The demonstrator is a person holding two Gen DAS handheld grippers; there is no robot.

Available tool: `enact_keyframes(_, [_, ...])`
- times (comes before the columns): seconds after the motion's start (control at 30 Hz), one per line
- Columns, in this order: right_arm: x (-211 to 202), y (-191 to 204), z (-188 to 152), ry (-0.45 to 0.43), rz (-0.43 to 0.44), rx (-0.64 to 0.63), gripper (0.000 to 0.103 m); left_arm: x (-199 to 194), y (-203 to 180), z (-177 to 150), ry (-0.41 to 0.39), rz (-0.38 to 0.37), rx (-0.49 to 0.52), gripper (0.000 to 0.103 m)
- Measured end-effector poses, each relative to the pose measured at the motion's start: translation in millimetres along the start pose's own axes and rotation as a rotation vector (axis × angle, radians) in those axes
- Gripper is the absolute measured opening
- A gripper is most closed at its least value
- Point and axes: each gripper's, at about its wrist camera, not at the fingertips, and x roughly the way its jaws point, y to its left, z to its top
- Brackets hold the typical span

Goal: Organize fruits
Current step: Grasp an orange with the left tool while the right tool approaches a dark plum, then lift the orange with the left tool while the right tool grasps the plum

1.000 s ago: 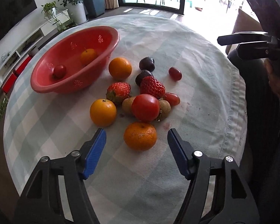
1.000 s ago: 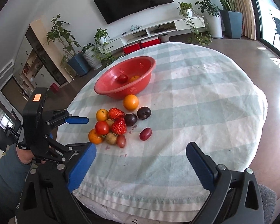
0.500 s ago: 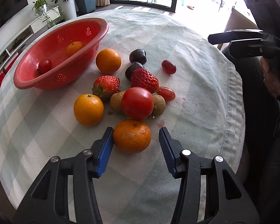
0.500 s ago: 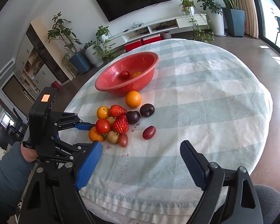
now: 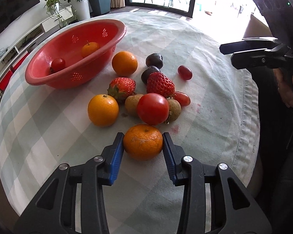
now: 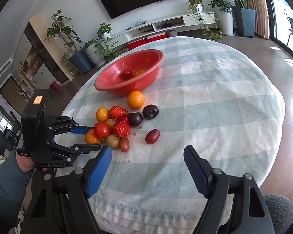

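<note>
My left gripper (image 5: 143, 142) is shut on a mandarin (image 5: 143, 144) that rests on the checked cloth; it also shows in the right wrist view (image 6: 90, 137). Beyond it lie a tomato (image 5: 153, 108), two oranges (image 5: 103, 110), two strawberries (image 5: 160, 85), two kiwis, two dark plums (image 5: 154, 60) and red grapes (image 5: 184, 72). A red colander bowl (image 5: 48, 78) at the back left holds a small orange (image 5: 90, 48) and a cherry tomato (image 5: 57, 64). My right gripper (image 6: 148, 167) is open and empty, above the near table edge.
The round table's cloth edge (image 6: 150, 212) is close below the right gripper. The right gripper also shows at the right side in the left wrist view (image 5: 259, 55). Pink juice stains (image 5: 174, 129) mark the cloth near the fruit pile.
My left gripper moved forward around the mandarin and its jaws closed onto it. The right gripper came a little lower and closer to the fruit pile, still open.
</note>
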Motion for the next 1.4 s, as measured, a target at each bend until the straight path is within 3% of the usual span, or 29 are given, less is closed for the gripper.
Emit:
enact_keyframes(0.23, [29,6,8,0.051,-0.062,-0.044,0.07,-31,2,-14,-0.082,-0.008,-0.098,0.037])
enact_keyframes(0.37, [49,10,8,0.095,-0.079,-0.063,0.059,-43,-5,-21,-0.11,-0.003,-0.121,0.037])
enact_keyframes(0.77, [73,17,11,0.111,-0.16,-0.123,0.047,-72,-2,-46,-0.202,0.006,-0.213,0.037])
enact_keyframes(1.13, [76,26,10,0.11,-0.217,-0.171,0.028,-76,-3,-48,-0.213,0.001,-0.224,0.037])
enact_keyframes(1.4, [76,26,10,0.112,-0.222,-0.176,0.026,-72,-4,-46,-0.21,-0.006,-0.225,0.037])
